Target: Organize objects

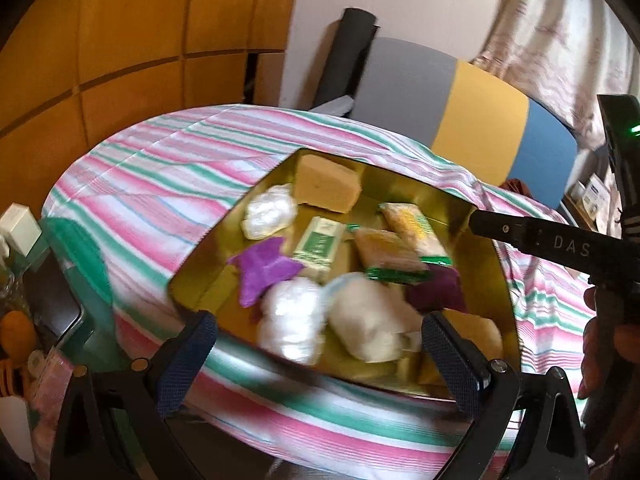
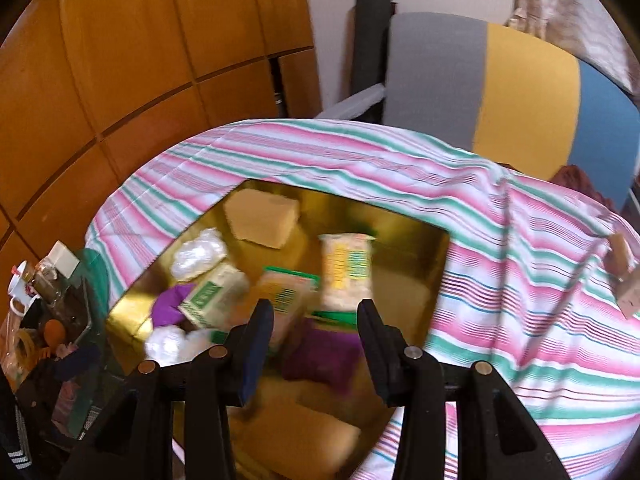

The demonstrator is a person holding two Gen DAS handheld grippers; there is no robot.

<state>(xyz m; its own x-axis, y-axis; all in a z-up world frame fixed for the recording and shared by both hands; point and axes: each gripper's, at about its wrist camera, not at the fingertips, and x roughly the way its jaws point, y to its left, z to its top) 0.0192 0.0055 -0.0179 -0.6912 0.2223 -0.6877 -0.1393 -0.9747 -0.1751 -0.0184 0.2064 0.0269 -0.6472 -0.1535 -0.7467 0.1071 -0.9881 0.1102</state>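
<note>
Between picks – both tools hovering over gold tray (image 1: 484, 240) on striped counter (image 1: 152, 184). Left tool (image 1: 320, 344) open, empty; right tool (image 2: 316, 340) narrowly parted, empty. Next: choose item, descend – purple pouch (image 2: 324, 354) nearest.

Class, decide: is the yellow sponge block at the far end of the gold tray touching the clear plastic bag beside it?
Touching. In the left wrist view, the bag overlaps the sponge's near corner with no gap.

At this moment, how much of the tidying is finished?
Mostly done: the gold tray already holds the sponge, packets, purple cloth and white bags. In hand: nothing; left gripper and right gripper stand open over it. Left: a small item on the striped cloth.
</note>
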